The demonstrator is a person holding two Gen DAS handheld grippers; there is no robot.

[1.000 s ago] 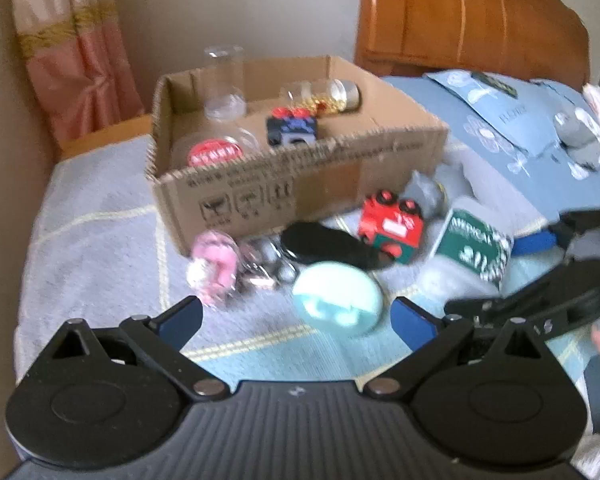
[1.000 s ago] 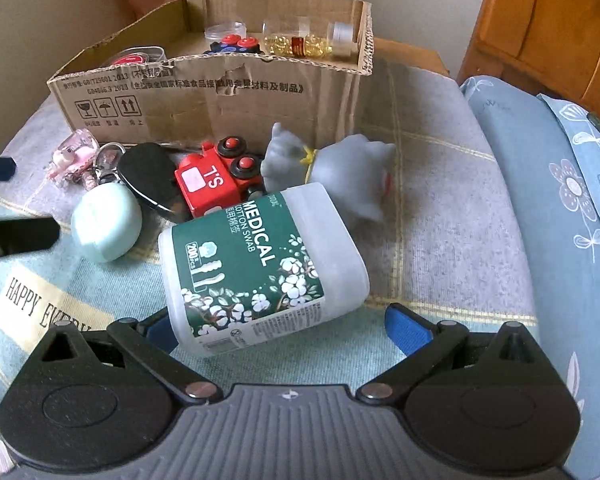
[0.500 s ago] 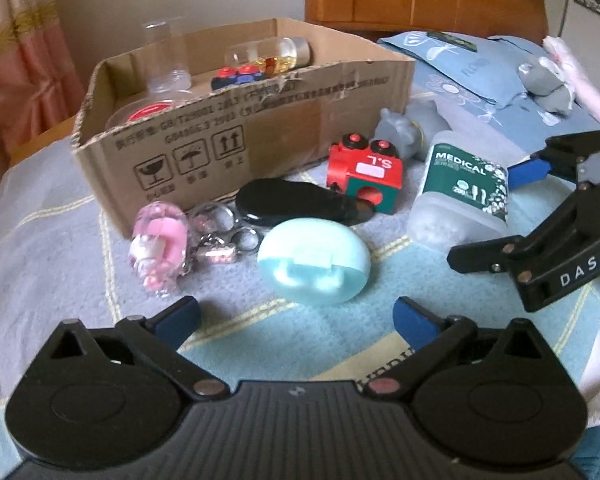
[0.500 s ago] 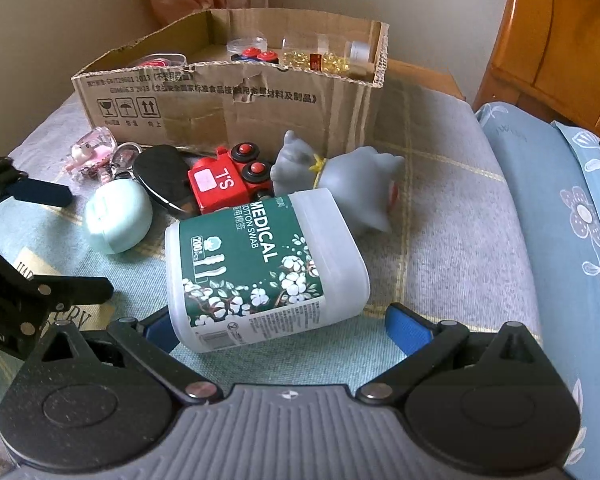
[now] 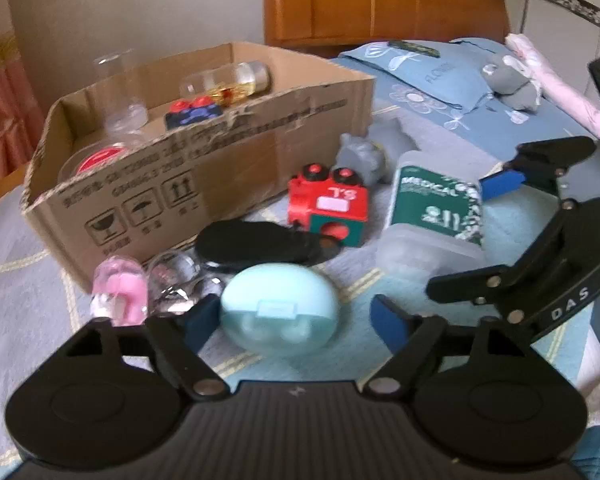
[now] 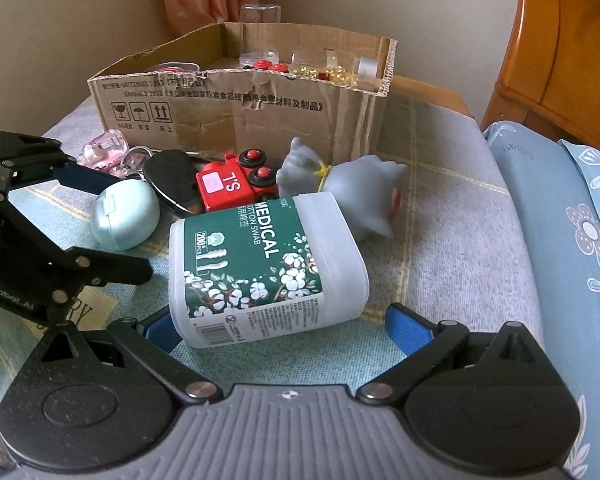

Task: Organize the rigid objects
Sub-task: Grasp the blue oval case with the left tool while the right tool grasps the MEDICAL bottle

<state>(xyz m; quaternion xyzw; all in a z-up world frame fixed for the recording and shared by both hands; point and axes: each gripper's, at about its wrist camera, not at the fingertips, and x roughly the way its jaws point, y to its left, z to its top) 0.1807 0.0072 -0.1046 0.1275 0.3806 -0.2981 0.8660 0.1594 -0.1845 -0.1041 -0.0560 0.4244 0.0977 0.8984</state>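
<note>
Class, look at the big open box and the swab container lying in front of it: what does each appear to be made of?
Box: corrugated cardboard, matte brown, with torn edges and fluting showing at one corner. Swab container: likely translucent plastic, frosted, wrapped in a glossy green printed label.

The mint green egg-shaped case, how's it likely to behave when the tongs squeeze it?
The mint case looks smooth and rounded, so it may slip or squirt out. Its hard-looking shell probably won't flex. Its egg shape may also let it roll on the soft blanket.

Left gripper (image 5: 290,320) jaws just closing around mint egg-shaped case (image 5: 279,314) on bed (image 5: 32,280); right-side gap visible.
</note>
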